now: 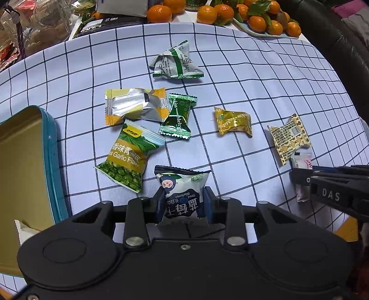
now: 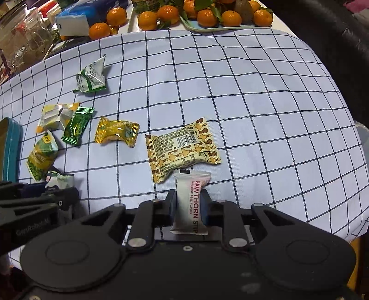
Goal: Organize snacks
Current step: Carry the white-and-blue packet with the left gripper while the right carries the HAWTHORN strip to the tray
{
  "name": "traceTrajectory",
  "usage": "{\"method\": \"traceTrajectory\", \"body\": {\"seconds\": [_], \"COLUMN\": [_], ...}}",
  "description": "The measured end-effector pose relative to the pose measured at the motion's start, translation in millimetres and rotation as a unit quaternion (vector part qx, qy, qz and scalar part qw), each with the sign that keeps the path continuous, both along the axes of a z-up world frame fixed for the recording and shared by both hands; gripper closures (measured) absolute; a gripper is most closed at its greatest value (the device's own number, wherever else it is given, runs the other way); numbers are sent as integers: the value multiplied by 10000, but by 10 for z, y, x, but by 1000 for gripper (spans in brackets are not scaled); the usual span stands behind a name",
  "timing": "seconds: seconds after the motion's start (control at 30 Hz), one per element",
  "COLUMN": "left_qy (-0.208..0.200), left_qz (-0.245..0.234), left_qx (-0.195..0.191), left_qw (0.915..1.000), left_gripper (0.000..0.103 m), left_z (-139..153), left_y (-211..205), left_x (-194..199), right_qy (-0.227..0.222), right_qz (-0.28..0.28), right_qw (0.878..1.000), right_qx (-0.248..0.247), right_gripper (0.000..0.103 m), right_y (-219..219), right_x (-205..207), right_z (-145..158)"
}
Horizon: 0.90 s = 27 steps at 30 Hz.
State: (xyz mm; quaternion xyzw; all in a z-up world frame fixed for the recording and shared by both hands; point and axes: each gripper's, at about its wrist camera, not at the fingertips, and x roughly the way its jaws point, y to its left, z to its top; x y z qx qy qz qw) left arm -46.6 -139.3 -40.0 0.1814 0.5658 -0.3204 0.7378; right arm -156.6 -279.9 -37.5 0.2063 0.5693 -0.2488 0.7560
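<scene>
My left gripper [image 1: 184,203] is shut on a white-and-navy dried blueberry packet [image 1: 182,196], held just above the checked cloth. My right gripper [image 2: 189,205] is shut on a white hawthorn strip packet [image 2: 190,203]. A teal tin [image 1: 52,161] with a gold inside stands open at the left, with one pale packet [image 1: 25,230] in it. Loose on the cloth lie a green garlic pea packet [image 1: 129,157], a silver-yellow packet [image 1: 136,106], a green candy [image 1: 178,117], a gold candy [image 1: 233,121], a green-white packet [image 1: 176,62] and a beige patterned packet [image 2: 182,150].
Several mandarins [image 2: 207,16] on a tray [image 2: 230,28] line the far edge of the table. Glass jars [image 2: 25,39] and a blue pack [image 2: 92,13] stand at the back left. A dark sofa [image 2: 334,34] borders the right side.
</scene>
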Motion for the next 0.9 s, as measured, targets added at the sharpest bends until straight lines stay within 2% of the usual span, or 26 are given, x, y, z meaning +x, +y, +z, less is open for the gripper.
{"method": "traceTrajectory", "body": {"seconds": [0.1, 0.27, 0.53, 0.73, 0.9], "left_qy": [-46, -139, -417, -954, -1487], "left_qz": [-24, -82, 103, 310, 600], "left_qx": [-112, -399, -475, -548, -539], "left_qw": [9999, 9991, 9979, 9935, 9856], "left_gripper": [62, 62, 62, 62, 62], "left_z": [73, 242, 406, 723, 1047], "left_y": [23, 70, 157, 350, 644], "left_x": [-16, -37, 56, 172, 389], "right_qy": [-101, -621, -1023, -1257, -1592], "right_qz": [-88, -317, -498, -296, -43], "right_qw": [9999, 9969, 9931, 9916, 9869], "right_qx": [73, 355, 274, -31, -258], "right_gripper": [80, 80, 80, 80, 80], "right_y": [-46, -154, -167, 51, 249], "right_x": [-7, -17, 99, 285, 415], "right_z": [71, 348, 594, 768, 898]}}
